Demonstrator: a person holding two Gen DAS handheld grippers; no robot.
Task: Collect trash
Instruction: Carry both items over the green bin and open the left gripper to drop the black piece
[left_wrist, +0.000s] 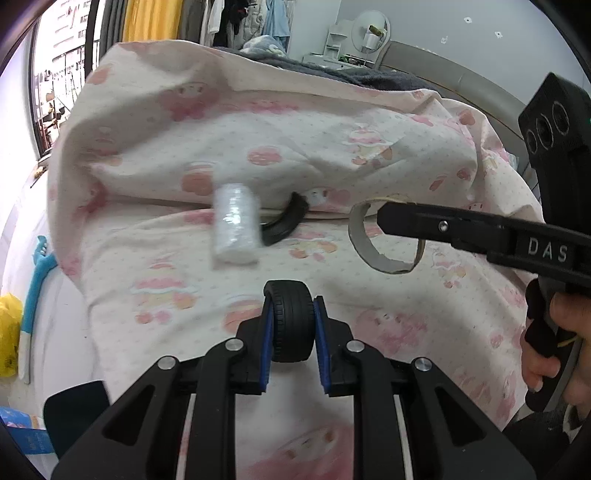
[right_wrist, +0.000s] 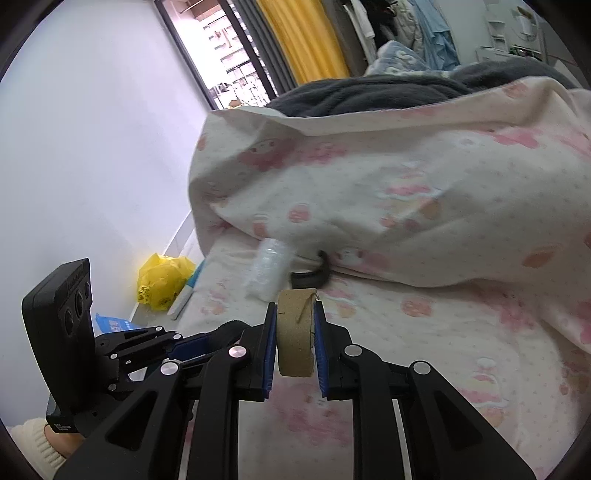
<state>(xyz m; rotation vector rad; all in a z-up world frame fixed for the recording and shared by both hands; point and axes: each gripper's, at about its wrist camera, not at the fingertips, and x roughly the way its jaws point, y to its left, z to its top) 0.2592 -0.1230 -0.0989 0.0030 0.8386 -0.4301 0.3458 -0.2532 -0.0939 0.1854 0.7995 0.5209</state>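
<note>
My left gripper (left_wrist: 293, 317) is shut on a small black toy wheel (left_wrist: 291, 321), held above the bed. My right gripper (right_wrist: 295, 332) is shut on a brown cardboard tape ring (right_wrist: 295, 332); the ring also shows in the left wrist view (left_wrist: 369, 247), clamped by the right gripper (left_wrist: 384, 218). On the pink-patterned sheet (left_wrist: 369, 325) lie a white crumpled plastic roll (left_wrist: 234, 225), also in the right wrist view (right_wrist: 269, 271), and a curved black strip (left_wrist: 286, 221) that shows there too (right_wrist: 314, 273), partly under the folded duvet.
A bunched pink-patterned duvet (left_wrist: 258, 122) covers the far half of the bed, with a dark grey blanket (right_wrist: 369, 92) behind it. A yellow plastic bag (right_wrist: 162, 280) and a blue-white brush (left_wrist: 35, 288) lie off the bed's left side, by the wall.
</note>
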